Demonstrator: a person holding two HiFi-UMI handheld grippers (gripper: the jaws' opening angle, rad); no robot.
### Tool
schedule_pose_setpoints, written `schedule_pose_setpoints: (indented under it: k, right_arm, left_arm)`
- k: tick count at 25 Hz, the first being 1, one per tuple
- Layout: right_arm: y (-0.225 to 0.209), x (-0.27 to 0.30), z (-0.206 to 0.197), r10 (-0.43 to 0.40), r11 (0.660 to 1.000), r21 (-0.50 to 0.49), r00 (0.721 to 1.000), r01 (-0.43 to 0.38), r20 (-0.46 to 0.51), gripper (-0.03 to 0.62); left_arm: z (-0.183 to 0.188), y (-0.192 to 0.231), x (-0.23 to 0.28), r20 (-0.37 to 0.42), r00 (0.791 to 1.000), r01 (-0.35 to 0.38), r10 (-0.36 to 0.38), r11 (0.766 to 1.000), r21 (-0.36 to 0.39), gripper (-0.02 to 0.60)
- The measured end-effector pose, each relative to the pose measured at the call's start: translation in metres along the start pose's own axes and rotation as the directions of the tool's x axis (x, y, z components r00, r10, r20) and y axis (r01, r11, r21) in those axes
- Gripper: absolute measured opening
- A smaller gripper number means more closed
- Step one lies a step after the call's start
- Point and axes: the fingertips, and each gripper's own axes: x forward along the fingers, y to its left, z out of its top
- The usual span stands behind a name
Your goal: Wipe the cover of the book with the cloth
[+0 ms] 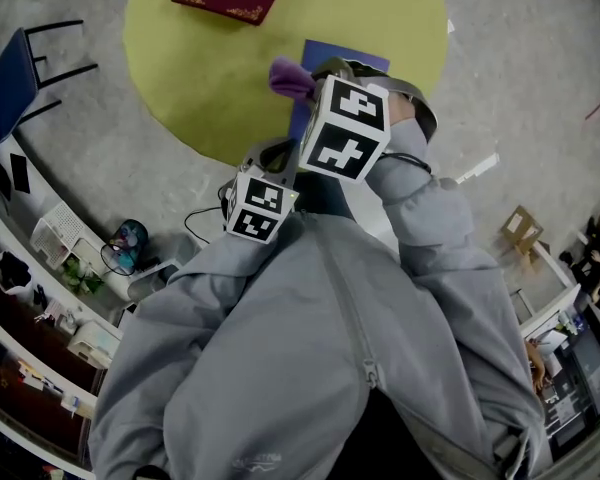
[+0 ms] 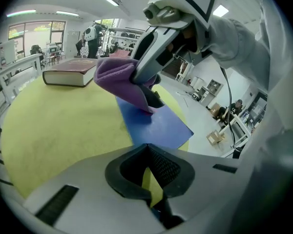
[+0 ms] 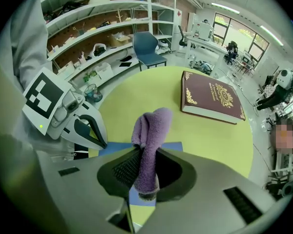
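Pinching the purple cloth (image 3: 151,130) in the right gripper (image 3: 145,177), clamping on its lower end and letting a folded top stick up free. Hovering with it above the blue mat (image 2: 154,123) at the near edge of the round yellow table (image 3: 136,96). Carrying the left gripper (image 2: 149,179) just beside and lower, closer to the grey sleeve (image 1: 430,208), pointing it toward the cloth. Pressing the left jaws together on nothing, seemingly, with only a sliver of table showing through at the tips. Leaving the maroon book (image 3: 212,97) lying closed and flat on the far side of the table, gilt cover facing up, well apart from the cloth and both grippers.
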Motion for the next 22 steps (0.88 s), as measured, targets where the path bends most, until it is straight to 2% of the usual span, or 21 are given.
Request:
schedule_pose_setpoints:
  k: [13,22]
  right_arm:
    - [-0.006,0.039,-0.008,0.029,0.999,-0.041,0.998,-0.031,-0.062,0.084]
    - [-0.005,0.034,-0.038,0.024,0.999,-0.032,0.995,-0.027,-0.093,0.084]
  left_arm:
    - [-0.001,0.003,0.000,0.008,1.000,-0.007,0.007,1.000,-0.020,0.017]
    - [-0.001,0.003,0.001,0.009,1.000,-0.011,0.011,1.000,-0.010,0.017]
